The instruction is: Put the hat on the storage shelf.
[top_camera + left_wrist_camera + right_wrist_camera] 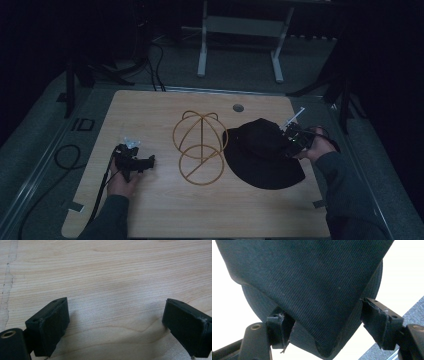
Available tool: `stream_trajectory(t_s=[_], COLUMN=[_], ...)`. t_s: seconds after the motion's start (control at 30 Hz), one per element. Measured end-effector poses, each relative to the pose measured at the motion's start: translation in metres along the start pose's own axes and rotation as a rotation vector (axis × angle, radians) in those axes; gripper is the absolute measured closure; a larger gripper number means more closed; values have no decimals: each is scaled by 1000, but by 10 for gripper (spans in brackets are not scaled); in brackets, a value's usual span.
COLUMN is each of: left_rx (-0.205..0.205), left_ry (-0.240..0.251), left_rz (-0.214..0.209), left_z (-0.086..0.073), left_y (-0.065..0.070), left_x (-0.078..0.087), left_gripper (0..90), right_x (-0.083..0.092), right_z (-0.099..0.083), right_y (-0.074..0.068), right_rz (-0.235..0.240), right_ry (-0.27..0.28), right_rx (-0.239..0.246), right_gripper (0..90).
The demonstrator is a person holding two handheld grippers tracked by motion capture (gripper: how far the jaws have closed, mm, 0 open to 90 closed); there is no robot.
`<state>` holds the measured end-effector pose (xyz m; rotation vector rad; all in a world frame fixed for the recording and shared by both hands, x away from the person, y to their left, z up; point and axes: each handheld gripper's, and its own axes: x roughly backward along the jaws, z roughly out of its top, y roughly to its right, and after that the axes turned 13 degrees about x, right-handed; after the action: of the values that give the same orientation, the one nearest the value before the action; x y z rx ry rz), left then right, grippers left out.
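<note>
From the high view I see the wooden table (150, 210) with a wire hat stand (200, 146) of golden hoops sitting near its centre. At about three o'clock from that stand lies a black brimmed hat (260, 155), its brim close beside the stand's hoops. My right gripper (291, 142) is at the hat's three o'clock edge, held in the person's right hand (320, 145). In the right gripper view its jaws stand apart, one on each side of a hanging fold of the hat's dark twill (312, 290); the fabric dips between them, and the left jaw seems to touch the cloth while the right one sits just clear of it. My left gripper (142, 162) is out at nine o'clock from the stand, well apart from it, held in the left hand (122, 182) low over bare wood. In the left gripper view its jaws are spread wide with nothing but wood grain (112, 277) between them.
</note>
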<state>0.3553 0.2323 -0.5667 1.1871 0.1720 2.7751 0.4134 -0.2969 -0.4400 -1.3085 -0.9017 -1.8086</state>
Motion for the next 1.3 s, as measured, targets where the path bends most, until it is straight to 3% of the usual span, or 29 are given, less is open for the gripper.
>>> stream_trajectory(t_s=[0.23,0.57,0.63,1.0,1.3], left_rx=[1,-1,0,0,0], left_ry=[1,-1,0,0,0], left_rz=[0,0,0,0,0], left_z=[0,0,0,0,0], left_y=[0,0,0,0,0], left_x=[0,0,0,0,0], left_gripper=[75,75,75,75,75], right_x=[2,-6,-7,-14,-15], right_z=[9,24,26,32,40], right_y=[1,5,5,7,6], right_rz=[17,100,124,156,142], right_ry=[-22,-140,-137,-173,-199], right_rx=[24,68,76,73,86], right_gripper=[268,383,436,509,760])
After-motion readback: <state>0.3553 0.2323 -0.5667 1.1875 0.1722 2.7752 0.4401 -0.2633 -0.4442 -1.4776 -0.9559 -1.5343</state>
